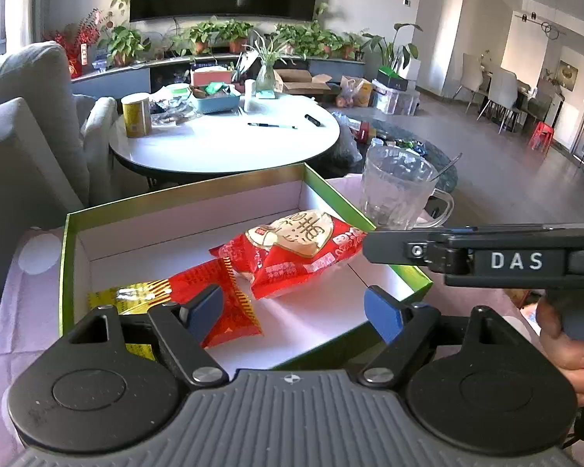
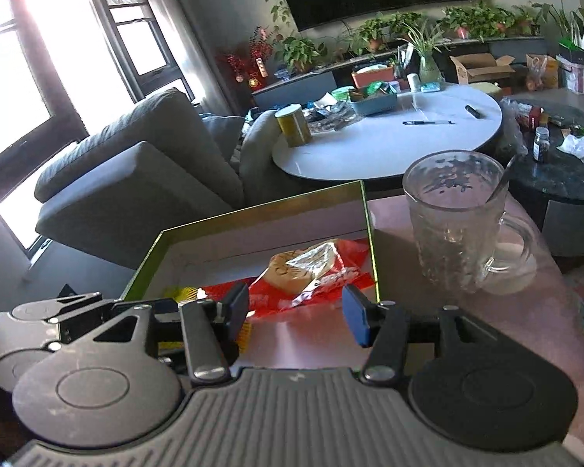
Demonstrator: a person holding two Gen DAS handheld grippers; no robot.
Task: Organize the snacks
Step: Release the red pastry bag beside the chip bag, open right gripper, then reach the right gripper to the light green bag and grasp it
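Figure: 2 wrist views over a shallow green-rimmed box (image 1: pixel 68 257) standing on a pink-covered table (image 1: pixel 7 311). Inside the box lie 2 snack packets. The larger red pastry packet (image 1: pixel 292 253), with a clear window showing a round pastry, rests near the box's right wall. A smaller red-and-yellow packet (image 1: pixel 198 292) lies to its left, overlapping or just touching it; the fisheye edge makes the contact hard to judge.

The left hand-held gripper (image 1: pixel 296 311) hangs over the near part of the box, jaws spread wide and holding nothing; its left pad sits in front of the smaller packet. The right hand-held gripper (image 2: pixel 296 311) hovers at the box's near right corner, jaws moderately parted and empty.

Progress, as a judgement: at least 2 snacks are already boxed. No loose snacks show on this table, so what remains cannot be told.

Beside the box stands a textured glass mug (image 2: pixel 455 225) with a spoon in it.

Legible writing: "DAS" on the right tool's body in the left view. The packets carry Chinese print too distorted to read.
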